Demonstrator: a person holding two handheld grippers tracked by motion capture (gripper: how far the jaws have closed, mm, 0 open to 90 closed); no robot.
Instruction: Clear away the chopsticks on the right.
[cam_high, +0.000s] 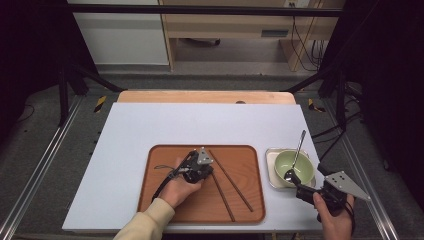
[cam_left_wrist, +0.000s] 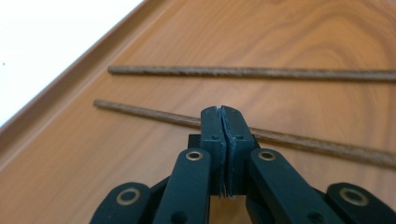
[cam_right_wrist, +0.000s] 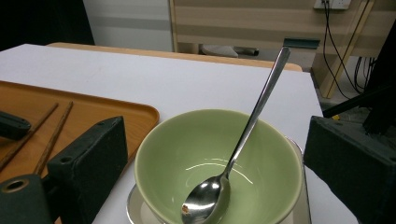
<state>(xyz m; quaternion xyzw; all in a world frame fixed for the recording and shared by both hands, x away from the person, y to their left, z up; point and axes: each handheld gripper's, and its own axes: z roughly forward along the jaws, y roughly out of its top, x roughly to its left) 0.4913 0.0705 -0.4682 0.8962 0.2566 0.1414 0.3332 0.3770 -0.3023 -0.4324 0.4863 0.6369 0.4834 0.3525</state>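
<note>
Jaws together, the left gripper (cam_left_wrist: 223, 112) rested on a chopstick (cam_left_wrist: 154, 115); right (cam_right_wrist: 219, 154) gaped before the bowl (cam_right_wrist: 219, 154). Thin, stiff, slippery: grip mid-length.

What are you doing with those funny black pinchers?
A person holds a gripper in each hand at a table. The left gripper is shut, its tips right at one of two wooden chopsticks lying on an orange-brown tray; whether it grips it is unclear. The right gripper is open, facing a green bowl with a metal spoon leaning inside it.
</note>
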